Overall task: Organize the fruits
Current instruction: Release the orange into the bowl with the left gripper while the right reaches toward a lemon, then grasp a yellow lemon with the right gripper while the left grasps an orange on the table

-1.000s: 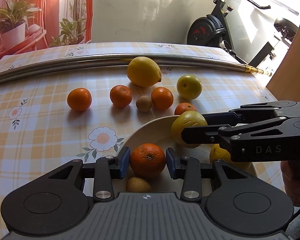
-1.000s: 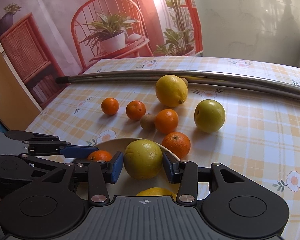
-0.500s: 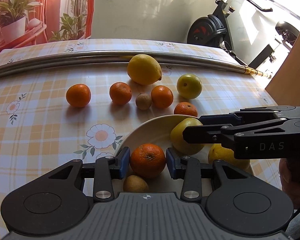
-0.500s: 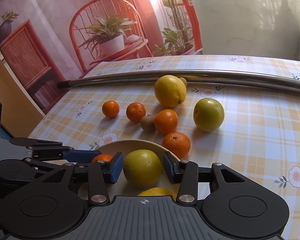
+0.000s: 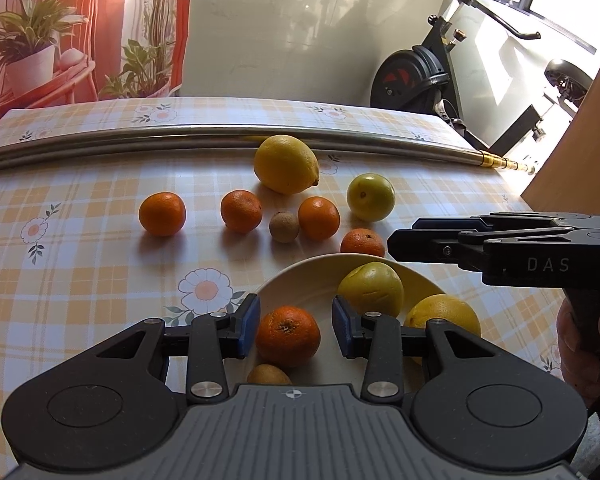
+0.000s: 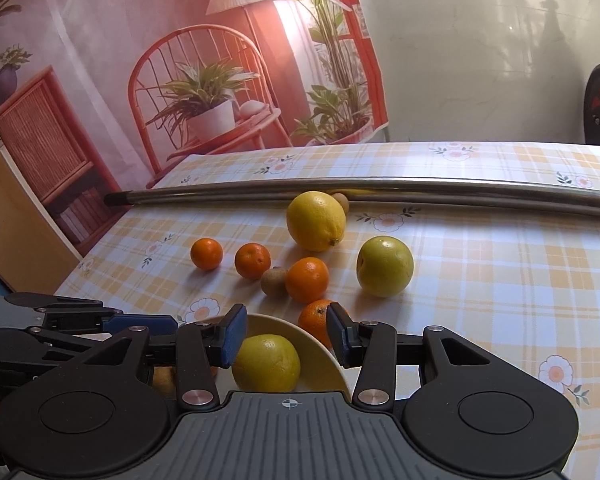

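Left gripper [image 5: 294, 326]: my jaws stand parted on either side of a mandarin [image 5: 287, 336], gaps showing on both sides; released, not gripping.
Right gripper [image 6: 286, 336]: jaws spread wide above the bowl [image 5: 300, 280]; nothing held.
Bowl contents: the mandarin, a yellow-green fruit [image 5: 371, 289], a yellow citrus [image 5: 442, 318] and a small brown fruit [image 5: 269, 374] at the near edge.
Loose fruit: lemon [image 5: 286, 164], green apple [image 5: 371, 197], four mandarins and a brown fruit lie on the tablecloth [image 5: 80, 240] beyond the bowl.
Risk, collision: I judge my two grippers close enough to clash over the bowl.
Risk, rolling: nudging a round fruit could send it off.
Risk, bowl: catching the rim while withdrawing may tip it.
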